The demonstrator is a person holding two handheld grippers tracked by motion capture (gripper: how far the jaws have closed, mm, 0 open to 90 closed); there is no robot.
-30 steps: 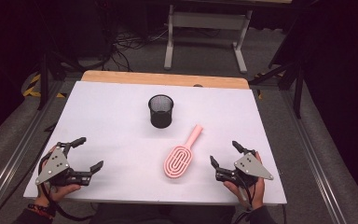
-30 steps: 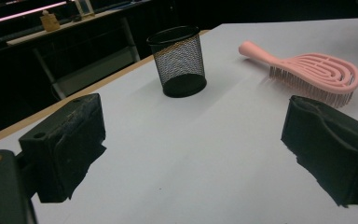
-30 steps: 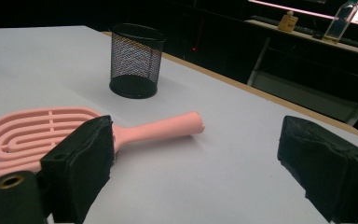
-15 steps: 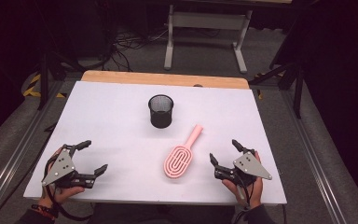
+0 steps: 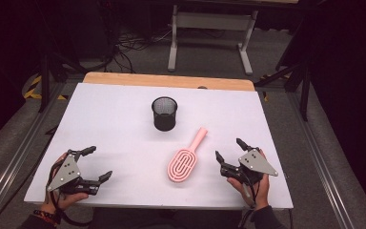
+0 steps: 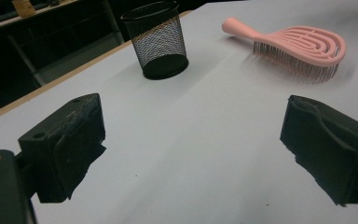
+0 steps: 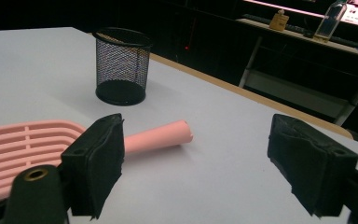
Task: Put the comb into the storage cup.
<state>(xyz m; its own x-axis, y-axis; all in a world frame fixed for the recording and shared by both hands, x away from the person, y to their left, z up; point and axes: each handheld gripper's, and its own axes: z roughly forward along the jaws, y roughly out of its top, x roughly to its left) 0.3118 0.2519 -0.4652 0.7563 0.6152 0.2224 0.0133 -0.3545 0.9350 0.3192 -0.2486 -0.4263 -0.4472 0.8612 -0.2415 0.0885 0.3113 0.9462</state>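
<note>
black wire-mesh cup (image 5: 164, 113), matt pink plastic brush (image 5: 185, 158) (smooth handle)

Changes recorded:

- Left gripper (image 5: 96, 163): position shifts along the near-left part of the white table (image 5: 114, 119), from close to the left edge at the first earlier picture to slightly farther right and nearer the front edge now. Jaws are spread wide, nothing between them, as in both earlier pictures.
- Left hand (image 5: 62, 193): travels with the gripper; it now sits lower toward the bottom of the high view.
</note>
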